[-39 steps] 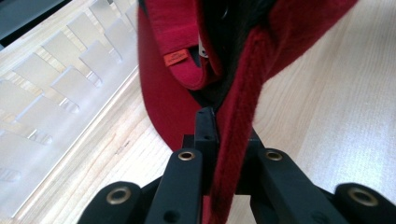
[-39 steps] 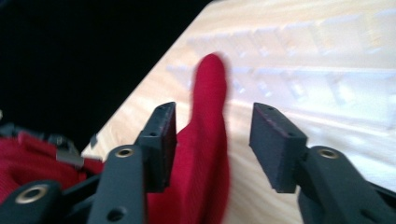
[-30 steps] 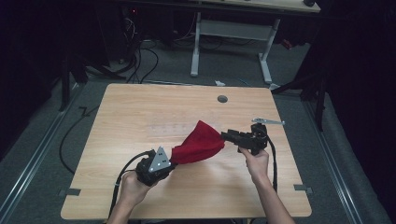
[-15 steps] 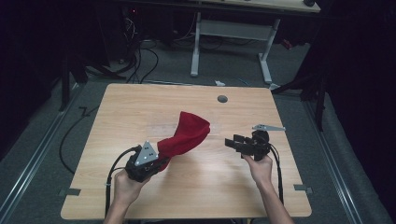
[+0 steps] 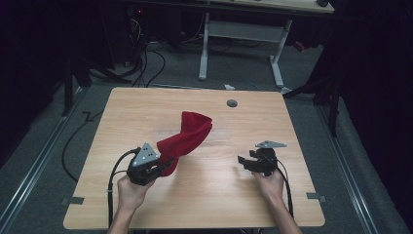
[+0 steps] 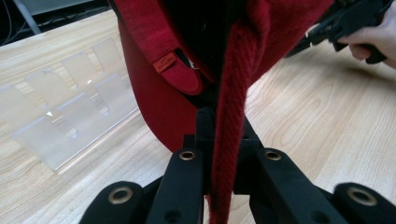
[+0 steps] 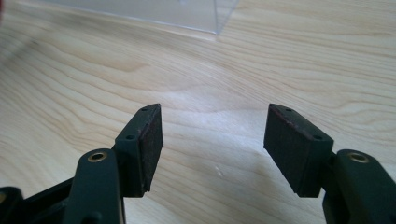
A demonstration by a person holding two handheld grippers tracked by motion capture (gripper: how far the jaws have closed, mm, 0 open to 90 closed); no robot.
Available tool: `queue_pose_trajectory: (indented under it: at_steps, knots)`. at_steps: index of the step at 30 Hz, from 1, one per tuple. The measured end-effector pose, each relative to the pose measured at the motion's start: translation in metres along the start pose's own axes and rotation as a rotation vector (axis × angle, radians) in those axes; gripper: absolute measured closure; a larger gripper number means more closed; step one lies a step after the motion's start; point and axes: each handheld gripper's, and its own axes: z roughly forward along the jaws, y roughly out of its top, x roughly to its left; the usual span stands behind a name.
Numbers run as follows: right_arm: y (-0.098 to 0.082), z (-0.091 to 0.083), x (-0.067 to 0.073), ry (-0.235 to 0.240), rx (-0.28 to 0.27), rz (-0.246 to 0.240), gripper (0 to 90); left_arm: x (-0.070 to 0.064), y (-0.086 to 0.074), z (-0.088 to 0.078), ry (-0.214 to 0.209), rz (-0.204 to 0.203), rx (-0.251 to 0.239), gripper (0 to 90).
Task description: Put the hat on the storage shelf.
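Nearest me, my left gripper [image 5: 163, 167] is pinched tight on an edge of the red cloth [image 5: 187, 137]; in the left gripper view the fabric's thick hem [image 6: 229, 140] runs straight down between the closed jaws. The cloth rises off the table [image 5: 214, 195] from that grip and stands up toward the middle, partly bunched, so I judge it is picked up but not yet spread or folded. My right gripper [image 5: 246, 162] sits well apart to the side, jaws spread wide over bare wood, holding nothing. Farther off lies a clear plastic holder [image 6: 70, 112] beside the cloth. What remains, I think, is taking a second corner with the free gripper.
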Motion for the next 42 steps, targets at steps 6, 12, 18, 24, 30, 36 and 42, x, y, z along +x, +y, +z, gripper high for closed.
queue_pose_trajectory:
  at_steps: [6,12,18,24,30,36,42]
  knots:
    - [-0.006,0.003,0.001,-0.061,0.0,-0.027,36.8,0.005,0.007,-0.003,-0.002,-0.042,-0.027,85.0]
    - [-0.013,0.008,0.001,-0.1,0.016,-0.042,36.2,0.007,0.016,-0.002,0.013,-0.034,-0.046,84.8]
    - [-0.019,0.01,0.003,-0.122,-0.005,-0.063,35.9,0.01,0.021,-0.004,0.022,-0.04,-0.062,84.6]
    - [-0.019,0.011,0.005,-0.138,0.0,-0.076,35.2,0.019,0.031,-0.006,0.03,-0.086,-0.1,84.7]
    - [-0.019,0.011,0.006,-0.14,0.0,-0.076,35.0,0.024,0.04,-0.008,0.029,-0.117,-0.136,84.7]
    - [-0.019,0.011,0.006,-0.141,-0.001,-0.075,34.9,0.032,0.047,-0.004,0.045,-0.151,-0.161,84.7]
    - [-0.019,0.011,0.006,-0.14,0.0,-0.076,34.7,0.032,0.051,-0.001,0.053,-0.135,-0.171,84.7]
